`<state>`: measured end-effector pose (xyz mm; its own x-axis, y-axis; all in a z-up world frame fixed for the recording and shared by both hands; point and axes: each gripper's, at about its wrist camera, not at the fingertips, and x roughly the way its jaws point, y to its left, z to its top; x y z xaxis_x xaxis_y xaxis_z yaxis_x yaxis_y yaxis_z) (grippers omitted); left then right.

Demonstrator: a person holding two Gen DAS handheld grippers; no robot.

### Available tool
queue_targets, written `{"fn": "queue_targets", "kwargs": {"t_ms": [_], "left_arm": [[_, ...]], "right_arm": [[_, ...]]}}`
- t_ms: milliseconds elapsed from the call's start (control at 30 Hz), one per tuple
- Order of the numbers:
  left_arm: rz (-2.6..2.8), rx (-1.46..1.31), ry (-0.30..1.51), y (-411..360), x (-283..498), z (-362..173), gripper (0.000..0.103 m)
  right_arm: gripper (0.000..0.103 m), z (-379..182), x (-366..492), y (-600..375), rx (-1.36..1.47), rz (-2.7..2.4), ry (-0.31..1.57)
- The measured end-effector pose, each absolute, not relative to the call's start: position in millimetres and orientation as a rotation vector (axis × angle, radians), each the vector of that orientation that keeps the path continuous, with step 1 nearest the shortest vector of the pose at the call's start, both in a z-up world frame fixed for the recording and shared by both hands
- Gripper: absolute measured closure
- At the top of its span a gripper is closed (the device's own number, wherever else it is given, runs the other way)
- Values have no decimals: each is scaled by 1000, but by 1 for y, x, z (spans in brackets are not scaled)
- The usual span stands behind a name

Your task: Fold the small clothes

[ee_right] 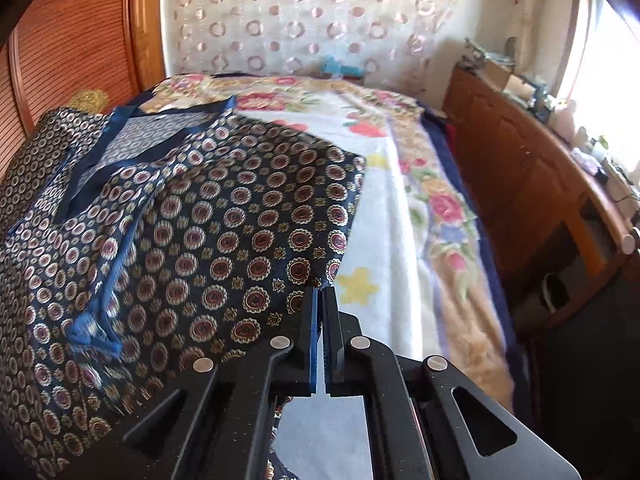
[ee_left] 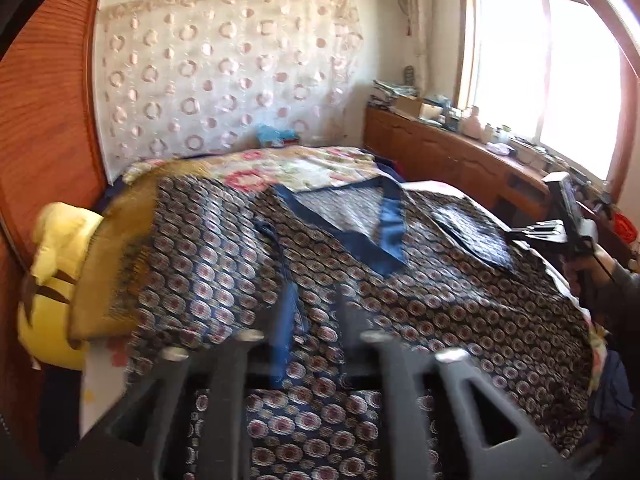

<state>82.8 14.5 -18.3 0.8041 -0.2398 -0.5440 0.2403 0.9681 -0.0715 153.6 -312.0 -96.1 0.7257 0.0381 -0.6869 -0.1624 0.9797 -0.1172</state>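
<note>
Right wrist view: the bed point(ee_right: 400, 184) with its flowered blanket fills the room beside the wooden cabinet point(ee_right: 520, 152). On the bed's near-left part lies the patterned shirt point(ee_right: 224, 216) — dark blue, blue collar toward the curtain point(ee_right: 304, 16). The right gripper point(ee_right: 320, 304) is clamped on the shirt's near edge. The left gripper point(ee_left: 308, 340) hangs blurred over the shirt; its grip cannot be told.

Right gripper point(ee_right: 320, 292) closed, left gripper point(ee_left: 308, 312) blurred

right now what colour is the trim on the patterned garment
Blue trim, clearest in the right wrist view.
</note>
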Motion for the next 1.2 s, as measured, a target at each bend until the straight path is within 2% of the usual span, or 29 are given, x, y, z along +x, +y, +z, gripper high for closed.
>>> {"fn": "queue_targets", "kwargs": {"t_ms": [33, 67, 100, 533, 600, 667, 767, 1200], "left_arm": [[-242, -7, 568, 18, 82, -14, 34], [-219, -5, 552, 21, 82, -12, 24], [-190, 6, 533, 24, 81, -8, 22], [-126, 24, 575, 62, 119, -2, 21], [-132, 13, 593, 68, 129, -3, 21], [-126, 12, 615, 74, 145, -6, 21], [-99, 34, 645, 79, 166, -13, 21], [-91, -22, 811, 113, 246, -44, 21]], "right_arm": [[102, -94, 153, -314, -170, 97, 739], [102, -93, 153, -316, -166, 83, 729], [102, -92, 151, -318, -159, 76, 724], [102, -94, 160, -324, -117, 81, 732], [97, -91, 164, -327, -99, 90, 723], [83, -87, 168, -328, -98, 90, 711], [69, -85, 182, -323, -115, 87, 709], [66, -100, 246, -330, -73, 118, 769]]}}
